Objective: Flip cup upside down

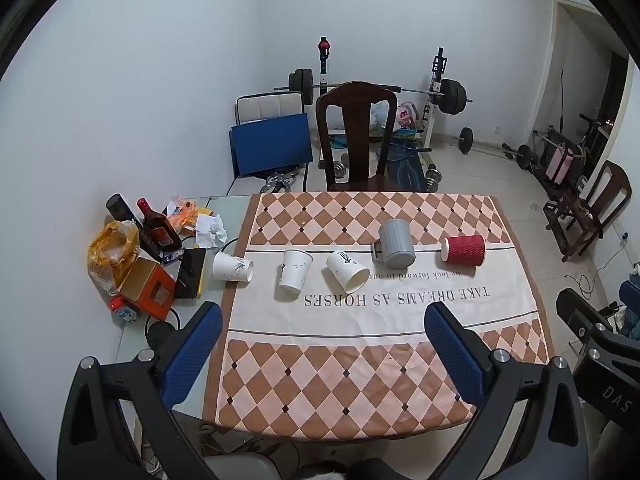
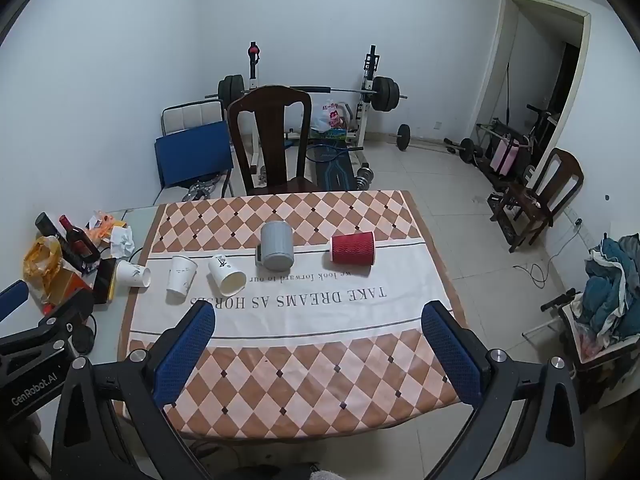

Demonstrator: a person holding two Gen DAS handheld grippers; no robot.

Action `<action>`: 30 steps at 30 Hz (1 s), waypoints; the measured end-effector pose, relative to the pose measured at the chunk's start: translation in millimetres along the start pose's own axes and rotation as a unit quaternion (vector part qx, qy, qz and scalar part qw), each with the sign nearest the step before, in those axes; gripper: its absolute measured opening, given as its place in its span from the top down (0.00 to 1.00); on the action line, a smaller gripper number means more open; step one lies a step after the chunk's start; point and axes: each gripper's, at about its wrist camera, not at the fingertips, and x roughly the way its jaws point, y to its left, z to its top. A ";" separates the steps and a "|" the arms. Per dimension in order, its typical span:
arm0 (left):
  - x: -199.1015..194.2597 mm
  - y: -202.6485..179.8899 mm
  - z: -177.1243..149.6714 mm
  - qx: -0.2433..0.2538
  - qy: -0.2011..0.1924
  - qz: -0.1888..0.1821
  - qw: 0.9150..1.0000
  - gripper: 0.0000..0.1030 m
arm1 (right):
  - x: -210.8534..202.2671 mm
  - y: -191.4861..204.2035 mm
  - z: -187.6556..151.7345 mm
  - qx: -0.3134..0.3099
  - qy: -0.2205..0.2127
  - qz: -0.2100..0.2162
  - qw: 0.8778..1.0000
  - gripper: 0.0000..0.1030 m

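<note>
Several cups sit in a row on the checkered tablecloth (image 1: 360,380). From left: a white paper cup (image 1: 232,267) on its side, a white paper cup (image 1: 294,276) standing upside down, a white paper cup (image 1: 347,272) on its side with its mouth toward me, a grey mug (image 1: 396,243) on its side, a red ribbed cup (image 1: 464,251) on its side. The right wrist view shows the same row, with the grey mug (image 2: 277,246) and red cup (image 2: 353,248). My left gripper (image 1: 322,312) and right gripper (image 2: 318,312) are open, empty, above the table's near edge.
Bottles (image 1: 158,232), a yellow bag (image 1: 112,248), an orange box (image 1: 146,288) and a black phone (image 1: 191,272) crowd the table's left end. A dark wooden chair (image 1: 356,136) stands behind the table. Weights and a barbell rack stand at the back wall.
</note>
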 end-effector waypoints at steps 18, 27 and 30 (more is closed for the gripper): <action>0.1 0.4 0.1 0.001 0.011 0.003 1.000 0.00 | 3.9 0.3 -0.8 0.000 0.010 -0.001 1.000 0.00; 0.5 3.1 0.0 0.002 0.012 0.001 1.000 0.00 | 5.3 -2.9 -0.3 0.000 0.011 -0.002 1.000 0.00; 3.1 9.4 1.6 0.003 0.012 0.000 1.000 0.00 | 5.8 -3.0 -0.3 -0.001 0.011 -0.001 1.000 0.00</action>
